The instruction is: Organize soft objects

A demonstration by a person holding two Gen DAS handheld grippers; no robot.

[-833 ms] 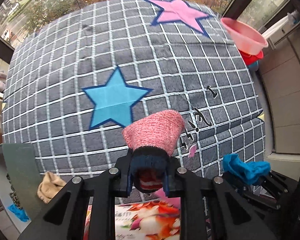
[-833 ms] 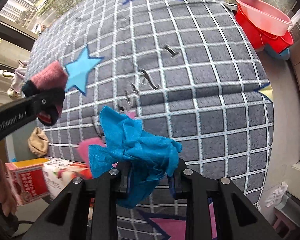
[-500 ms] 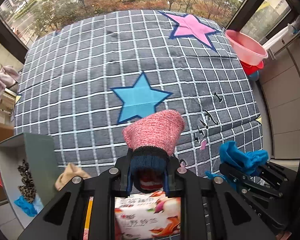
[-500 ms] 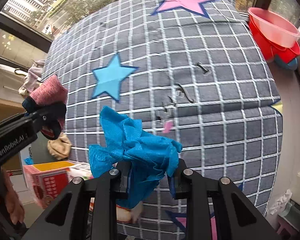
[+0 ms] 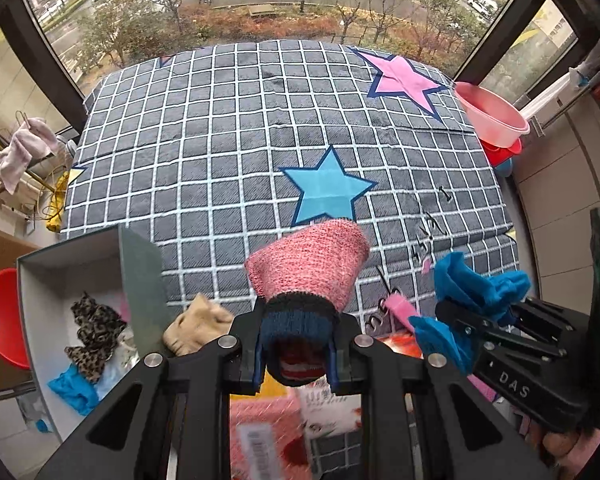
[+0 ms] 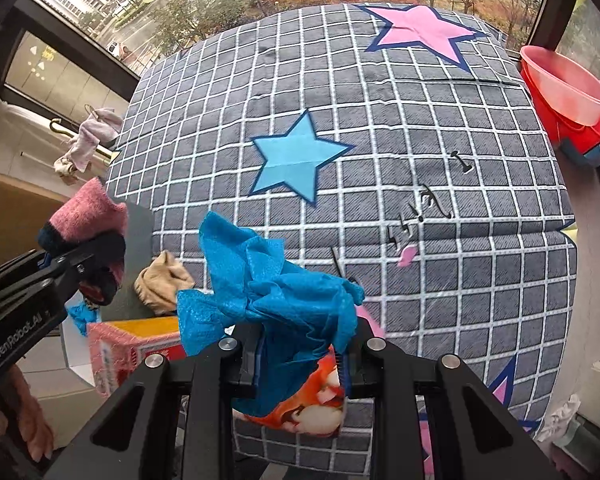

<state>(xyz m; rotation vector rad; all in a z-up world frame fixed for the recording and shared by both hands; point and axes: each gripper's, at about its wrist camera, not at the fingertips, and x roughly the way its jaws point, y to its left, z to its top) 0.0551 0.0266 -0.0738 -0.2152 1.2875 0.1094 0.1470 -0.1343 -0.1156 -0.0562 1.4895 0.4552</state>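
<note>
A checked bed (image 5: 220,152) lies under a window. Above its near edge, the left gripper (image 5: 296,354) pinches a pink sock (image 5: 308,268); the right gripper (image 6: 300,354) clamps blue cloth (image 6: 276,292). An open box (image 5: 80,264) sits at the near left corner.

A pink knitted sock (image 5: 308,268) with a navy cuff is pinched at the cuff in the left tool (image 5: 296,354), its pink body sticking forward above the bed. A crumpled blue cloth (image 6: 276,292) is clamped in the right tool (image 6: 300,354), bunched and standing up. A balled beige sock (image 5: 194,328) lies on the bed against the open grey box (image 5: 140,280), which holds a leopard-print fabric piece (image 5: 92,332) and a blue cloth (image 5: 74,390).
</note>
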